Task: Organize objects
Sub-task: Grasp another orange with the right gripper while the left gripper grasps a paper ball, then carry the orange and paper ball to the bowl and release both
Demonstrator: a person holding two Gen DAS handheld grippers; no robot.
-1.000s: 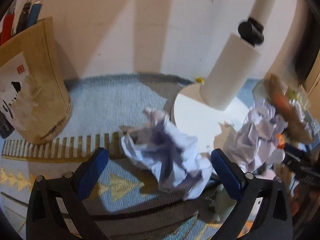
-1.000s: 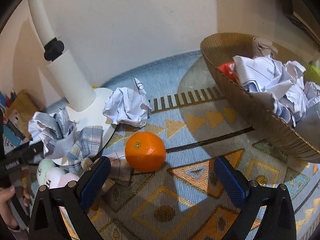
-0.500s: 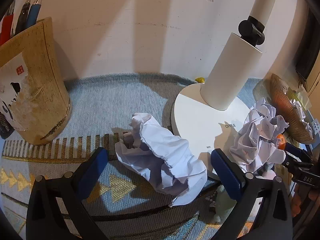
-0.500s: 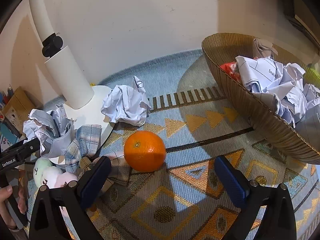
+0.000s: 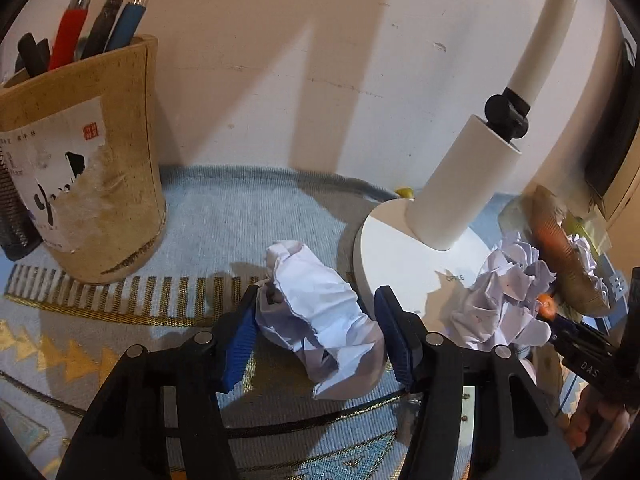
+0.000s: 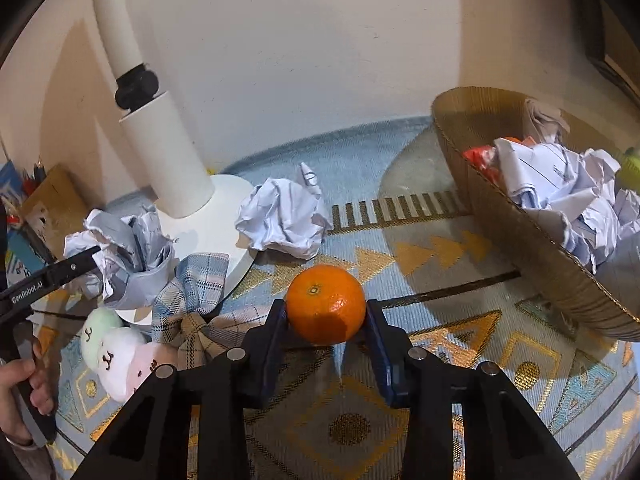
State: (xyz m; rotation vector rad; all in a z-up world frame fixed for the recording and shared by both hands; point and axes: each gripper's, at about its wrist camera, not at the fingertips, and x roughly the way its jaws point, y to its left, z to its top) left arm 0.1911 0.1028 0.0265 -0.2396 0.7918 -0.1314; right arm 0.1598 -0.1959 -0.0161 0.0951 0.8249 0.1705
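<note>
Both your grippers have just closed since half a second ago, when the fingers stood wide apart. Right gripper (image 6: 326, 316): fingers now clamped on the orange (image 6: 325, 303), one pad on each side, fruit sitting on the patterned mat (image 6: 440, 364) on the bench, not clearly lifted. Left gripper (image 5: 316, 334): fingers pressed in on the crumpled paper ball (image 5: 316, 320), which bulges out ahead of the tips; grip looks soft, paper may slip or squash further. So both picks look made, and carry-off is the likely next step. Just left of the right fingers lie a plaid cloth bow (image 6: 192, 292) and plush toys (image 6: 116, 352). Beyond the orange, a second paper ball (image 6: 284, 220) rests against the white lamp base (image 6: 208, 220). Far right of the fingers, the woven basket (image 6: 520, 248) already holds crumpled paper, probably where the paper goes. Far left of the left fingers stands a pen holder (image 5: 88, 184).
</note>
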